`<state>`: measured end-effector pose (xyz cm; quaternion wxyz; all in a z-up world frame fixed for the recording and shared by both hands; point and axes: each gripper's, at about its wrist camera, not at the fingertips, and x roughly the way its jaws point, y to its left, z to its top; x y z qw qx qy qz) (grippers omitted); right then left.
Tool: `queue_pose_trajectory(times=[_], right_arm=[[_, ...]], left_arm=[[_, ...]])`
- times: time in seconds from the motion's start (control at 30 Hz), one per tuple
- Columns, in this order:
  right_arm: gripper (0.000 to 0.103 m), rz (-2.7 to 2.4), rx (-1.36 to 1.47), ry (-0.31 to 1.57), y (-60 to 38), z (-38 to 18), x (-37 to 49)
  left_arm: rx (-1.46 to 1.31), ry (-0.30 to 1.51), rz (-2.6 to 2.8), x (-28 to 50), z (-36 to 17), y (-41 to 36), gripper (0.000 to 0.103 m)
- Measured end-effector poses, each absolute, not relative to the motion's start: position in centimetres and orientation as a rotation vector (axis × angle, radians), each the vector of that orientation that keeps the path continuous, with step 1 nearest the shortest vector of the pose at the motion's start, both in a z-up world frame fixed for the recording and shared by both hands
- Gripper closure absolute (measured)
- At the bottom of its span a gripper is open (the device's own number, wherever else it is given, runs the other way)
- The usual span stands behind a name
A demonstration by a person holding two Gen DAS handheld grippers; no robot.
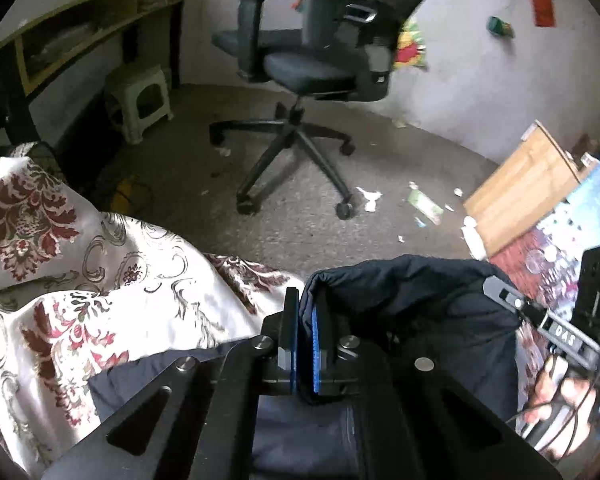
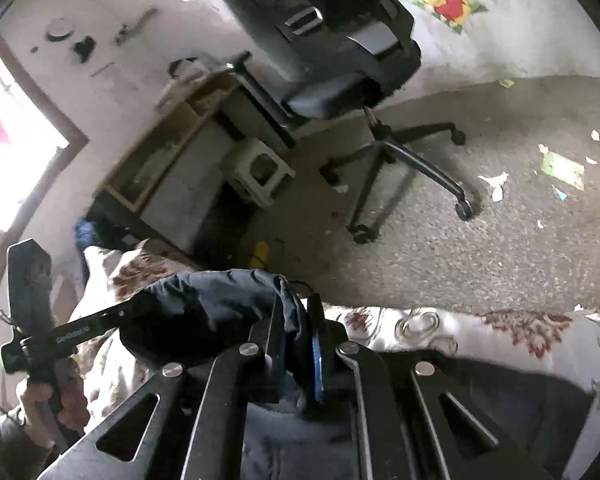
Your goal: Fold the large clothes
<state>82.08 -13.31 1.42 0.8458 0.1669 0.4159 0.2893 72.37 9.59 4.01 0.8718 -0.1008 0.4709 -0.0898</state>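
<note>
Both handheld tongs were pinching the same dark navy garment point(image 1: 412, 292) along one edge, the left gripper point(image 1: 306, 312) clamped on its left end and the right gripper point(image 2: 300, 320) on its right, so the cloth sagged in a padded roll between them above a floral bedcover point(image 1: 60, 264). Holding that edge at two spread points, apparently to lift it and carry it across for a fold, left the rest of the garment lying on the cover. An office chair point(image 1: 300, 60) stood on the littered floor beyond.
</note>
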Motion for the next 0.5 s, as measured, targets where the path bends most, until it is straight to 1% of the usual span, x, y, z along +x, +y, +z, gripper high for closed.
queue_pose_trajectory(times=[0.1,0.2,0.5], right_arm=[[0.094,0.633,0.303,0.848,-13.6,2.8,79.2],[0.095,0.643,0.25,0.842,-13.5,3.1,76.5],[0.095,0.639,0.14,0.925,-14.4,0.0,71.5]], left_arm=[[-0.16,0.979,-0.229,69.7,4.9,9.1,0.1],[-0.124,0.99,-0.275,67.3,4.5,8.8,0.1],[-0.048,1.053,-0.406,62.3,0.5,7.6,0.1]])
